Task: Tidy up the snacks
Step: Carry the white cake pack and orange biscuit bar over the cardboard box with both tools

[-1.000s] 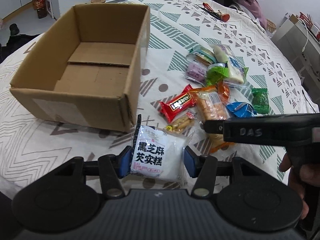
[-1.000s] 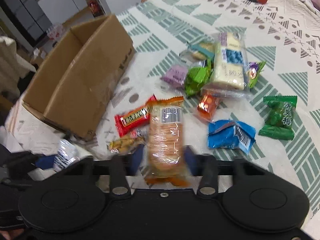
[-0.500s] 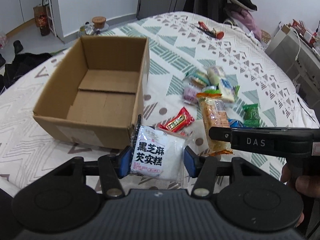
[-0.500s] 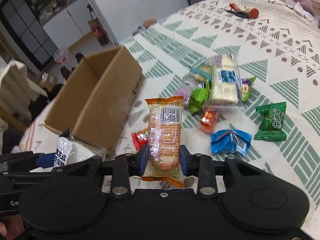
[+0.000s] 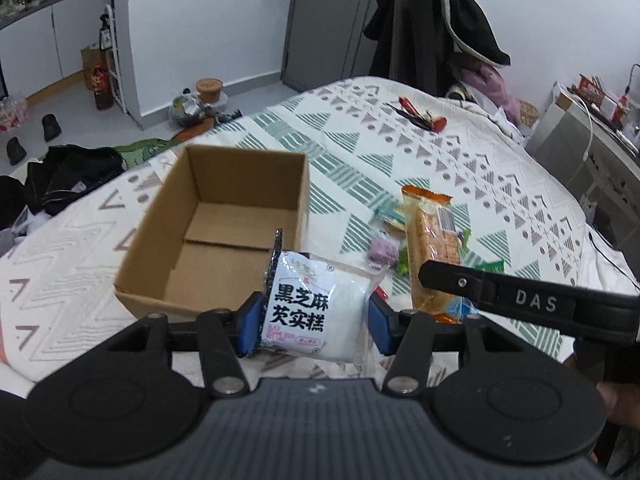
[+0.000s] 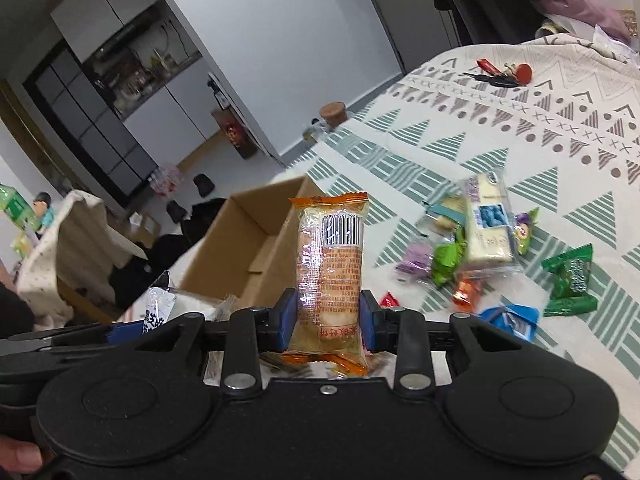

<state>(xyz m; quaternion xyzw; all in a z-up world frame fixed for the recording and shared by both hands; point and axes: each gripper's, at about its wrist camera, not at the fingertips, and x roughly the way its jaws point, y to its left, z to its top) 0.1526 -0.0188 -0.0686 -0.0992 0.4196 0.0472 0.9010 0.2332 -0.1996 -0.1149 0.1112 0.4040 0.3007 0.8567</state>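
Patterned bed (image 5: 460, 168) carrying empty box (image 5: 224, 236). Left tool (image 5: 316, 320) clamping white packet (image 5: 316, 312), right tool (image 6: 328, 316) pinching biscuit pack (image 6: 330, 268) upright. Risk: tools crowding together, slick wrappers slipping short of box.

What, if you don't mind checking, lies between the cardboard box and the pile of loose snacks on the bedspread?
In the left wrist view, only bare patterned bedspread separates the cardboard box from the loose snacks; nearer the camera, the held packets hide that stretch.
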